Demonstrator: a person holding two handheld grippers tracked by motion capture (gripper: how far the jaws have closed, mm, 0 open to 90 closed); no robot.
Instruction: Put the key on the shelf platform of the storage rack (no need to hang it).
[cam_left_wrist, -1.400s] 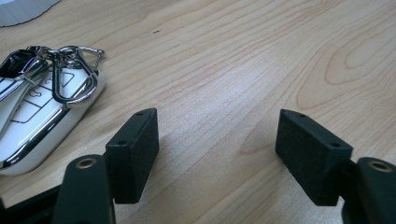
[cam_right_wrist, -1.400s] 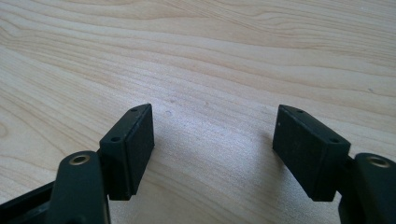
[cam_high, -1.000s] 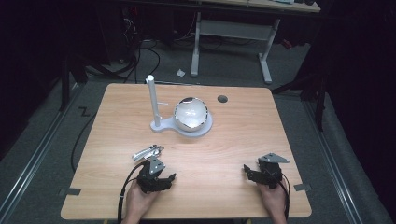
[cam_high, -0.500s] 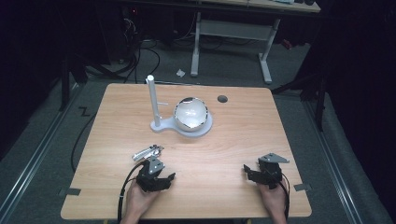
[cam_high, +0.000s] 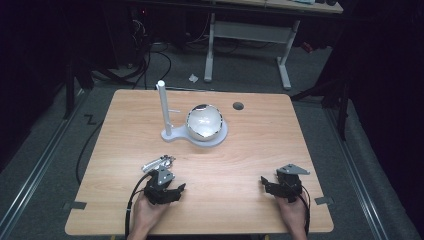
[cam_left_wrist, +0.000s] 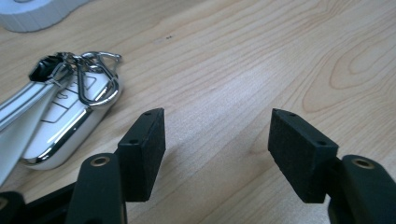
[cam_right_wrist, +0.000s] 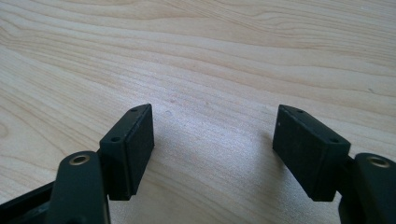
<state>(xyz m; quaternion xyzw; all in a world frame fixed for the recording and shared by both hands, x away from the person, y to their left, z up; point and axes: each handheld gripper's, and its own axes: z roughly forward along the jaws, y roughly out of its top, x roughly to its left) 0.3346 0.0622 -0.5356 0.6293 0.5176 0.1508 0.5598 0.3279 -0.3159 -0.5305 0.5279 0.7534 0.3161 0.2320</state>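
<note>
Table: light wooden tabletop (cam_high: 260, 150) with visible grain, seen from above; a small round dark hole (cam_high: 238, 106) sits near its far edge.
Key fob: white car key fob with chrome trim and a bunch of silver carabiner clips (cam_high: 158, 162) lies flat on the wood, just beyond and slightly left of the left gripper; in the left gripper view the same fob (cam_left_wrist: 70, 119) lies to the left of the jaws, outside the gap, near the left pad but not touching it.
Left gripper: black two-jaw gripper (cam_high: 165, 191) held in the person's left hand (cam_high: 145, 217) near the table's front edge; its jaws have just been closing and now stand partly apart, with bare wood between the pads (cam_left_wrist: 144, 149) and nothing gripped.
Right gripper: black two-jaw gripper with a grey three-cornered plate (cam_high: 275, 187) held in the person's right hand (cam_high: 292, 215) at the front right of the table, well apart from the fob; its jaws stand apart over bare wood, pads (cam_right_wrist: 133, 147) pressing on nothing.
Stand: white flat base with an upright white post (cam_high: 165, 107) sits at mid-table, well beyond both grippers.
Bowl: shiny round metallic bowl (cam_high: 204, 121) rests on the stand's base, just right of the post.
Surroundings: dark floor with cables (cam_high: 145, 60) and a grey table frame (cam_high: 250, 30) lies beyond the far edge.
</note>
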